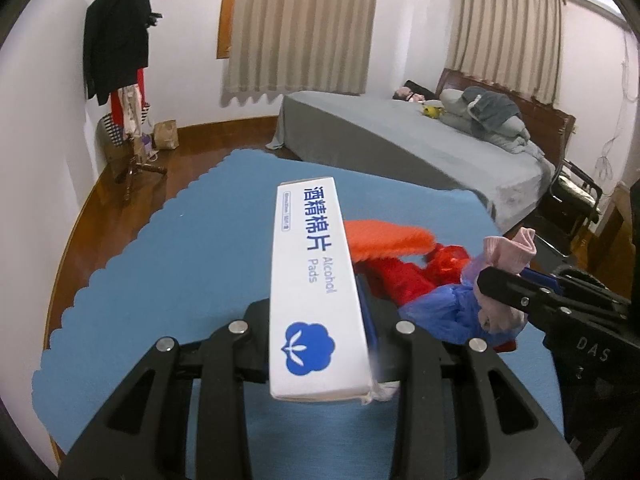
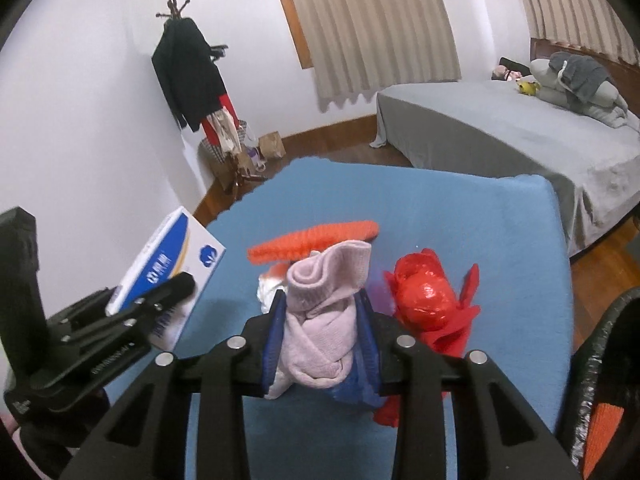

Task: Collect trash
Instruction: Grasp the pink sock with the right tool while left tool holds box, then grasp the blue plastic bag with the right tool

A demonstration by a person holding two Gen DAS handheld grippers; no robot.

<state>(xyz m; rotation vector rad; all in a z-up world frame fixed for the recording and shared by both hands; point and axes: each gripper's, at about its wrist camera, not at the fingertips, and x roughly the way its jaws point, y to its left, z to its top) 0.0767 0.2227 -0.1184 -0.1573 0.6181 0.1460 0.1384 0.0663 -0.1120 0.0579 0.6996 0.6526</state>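
Note:
My left gripper (image 1: 316,308) is shut on a long white alcohol-pads box (image 1: 312,264), held above the blue mat (image 1: 160,260). From the right wrist view the same box (image 2: 176,256) and left gripper (image 2: 160,292) sit at the left. A rolled pink sock (image 2: 324,320) is clamped in my right gripper (image 2: 322,300), with crumpled blue plastic (image 2: 356,388) hanging under it. On the mat beyond lie an orange fuzzy piece (image 2: 316,238) and a red plastic bundle (image 2: 424,304). The right gripper (image 1: 492,284) with the sock (image 1: 508,252) shows at the right of the left wrist view.
The blue mat (image 2: 440,208) covers a table with a scalloped far edge. A grey bed (image 1: 400,136) stands behind, a coat rack (image 1: 120,60) in the left corner, a folding chair (image 1: 576,196) at the right. A dark rim (image 2: 600,360) rises at the lower right.

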